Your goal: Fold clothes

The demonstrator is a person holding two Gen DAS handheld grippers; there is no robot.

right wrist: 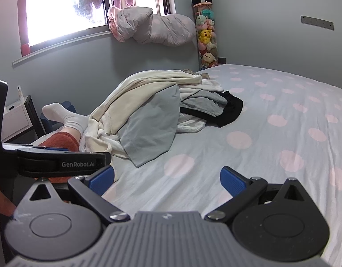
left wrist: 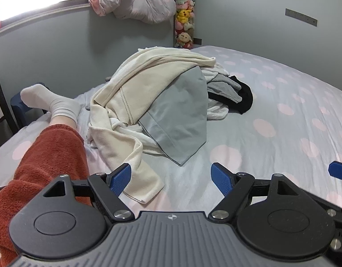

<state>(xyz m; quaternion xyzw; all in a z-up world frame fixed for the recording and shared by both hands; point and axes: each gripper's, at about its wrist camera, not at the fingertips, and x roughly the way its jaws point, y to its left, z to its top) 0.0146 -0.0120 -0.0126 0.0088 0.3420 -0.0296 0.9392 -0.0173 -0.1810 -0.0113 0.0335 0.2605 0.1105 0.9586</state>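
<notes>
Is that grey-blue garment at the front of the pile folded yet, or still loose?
Still loose. The grey-blue garment drapes unevenly down the clothes pile, hem trailing onto the bed sheet; both tongs are open and empty.

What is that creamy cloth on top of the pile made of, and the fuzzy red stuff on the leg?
The cream garment looks like soft matte knit cotton: it droops in thick folds with stitched hems. The rust-red trouser leg looks like plush fleece, with a fuzzy, nubby pile. The fibres can't be told for sure from here.
</notes>
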